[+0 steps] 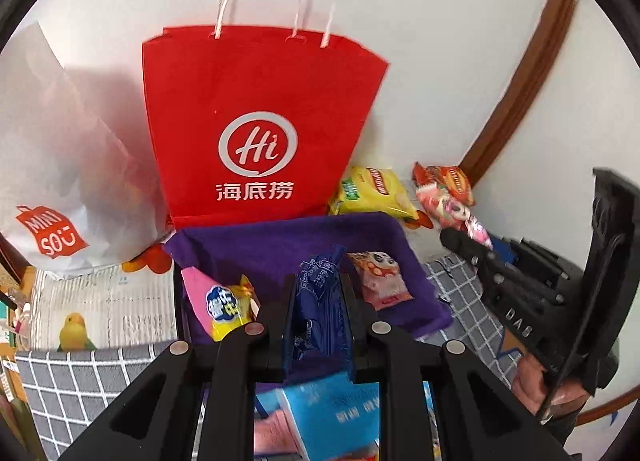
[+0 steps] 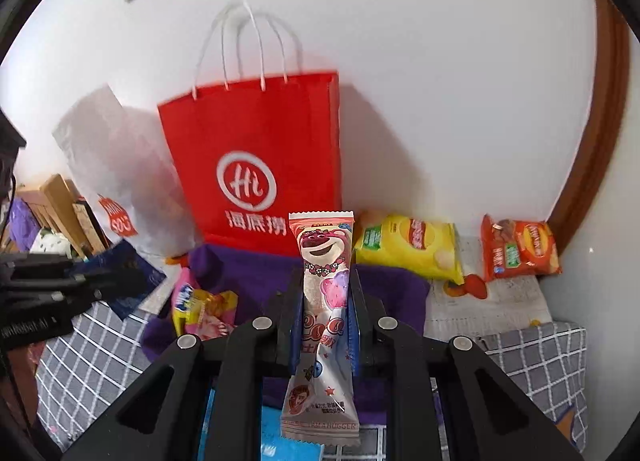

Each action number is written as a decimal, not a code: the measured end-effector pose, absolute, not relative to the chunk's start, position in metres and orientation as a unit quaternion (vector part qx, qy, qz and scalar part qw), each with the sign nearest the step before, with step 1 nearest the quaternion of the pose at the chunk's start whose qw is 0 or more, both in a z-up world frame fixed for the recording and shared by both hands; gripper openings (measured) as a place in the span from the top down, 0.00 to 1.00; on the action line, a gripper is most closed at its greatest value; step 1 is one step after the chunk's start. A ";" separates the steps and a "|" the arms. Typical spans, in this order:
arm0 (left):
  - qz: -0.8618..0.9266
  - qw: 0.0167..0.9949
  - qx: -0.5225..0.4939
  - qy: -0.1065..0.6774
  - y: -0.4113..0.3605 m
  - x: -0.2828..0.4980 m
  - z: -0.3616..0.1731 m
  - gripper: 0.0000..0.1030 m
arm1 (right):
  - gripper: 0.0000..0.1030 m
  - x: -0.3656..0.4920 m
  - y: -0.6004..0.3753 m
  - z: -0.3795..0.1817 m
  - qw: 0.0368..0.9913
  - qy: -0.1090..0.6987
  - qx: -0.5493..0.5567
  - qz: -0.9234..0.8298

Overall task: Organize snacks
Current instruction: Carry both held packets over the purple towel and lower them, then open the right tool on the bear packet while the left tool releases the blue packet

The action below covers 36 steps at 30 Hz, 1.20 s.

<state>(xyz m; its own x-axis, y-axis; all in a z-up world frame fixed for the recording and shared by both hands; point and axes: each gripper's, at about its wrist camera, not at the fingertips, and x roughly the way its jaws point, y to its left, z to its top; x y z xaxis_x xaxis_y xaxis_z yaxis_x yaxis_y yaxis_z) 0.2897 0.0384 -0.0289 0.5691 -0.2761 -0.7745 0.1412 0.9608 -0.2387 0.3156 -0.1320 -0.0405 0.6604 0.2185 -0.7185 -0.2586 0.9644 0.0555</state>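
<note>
My left gripper (image 1: 318,293) is shut on a dark blue snack packet (image 1: 316,301), held above a purple fabric bin (image 1: 280,237). In the bin lie a pink and yellow snack pack (image 1: 218,305) and a pink cartoon pack (image 1: 380,279). My right gripper (image 2: 325,289) is shut on a long pink bear-print snack stick (image 2: 324,301), also over the purple bin (image 2: 256,273). The right gripper (image 1: 480,249) shows at the right of the left wrist view with its pink packet (image 1: 478,229). The left gripper (image 2: 100,281) with the blue packet (image 2: 128,277) shows at the left of the right wrist view.
A red paper bag (image 1: 256,121) stands against the wall behind the bin, a white bag (image 1: 60,181) to its left. A yellow chip bag (image 2: 412,245) and an orange chip bag (image 2: 520,249) lie at the right. A blue box (image 1: 332,413) sits below the grippers on a grey checked cloth (image 2: 540,357).
</note>
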 end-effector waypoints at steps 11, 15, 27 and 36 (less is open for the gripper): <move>-0.124 0.862 -0.075 0.486 0.052 0.329 -0.090 0.83 | 0.82 0.355 -0.138 -0.113 0.877 0.462 -0.022 0.131; -0.115 0.860 -0.080 0.490 0.060 0.333 -0.094 0.83 | 0.82 0.361 -0.139 -0.126 0.871 0.473 -0.032 0.127; -0.112 0.854 -0.091 0.500 0.064 0.338 -0.105 0.83 | 0.82 0.364 -0.132 -0.137 0.859 0.488 -0.037 0.149; -0.124 0.847 -0.080 0.510 0.051 0.338 -0.113 0.83 | 0.81 0.362 -0.116 -0.151 0.846 0.503 -0.056 0.168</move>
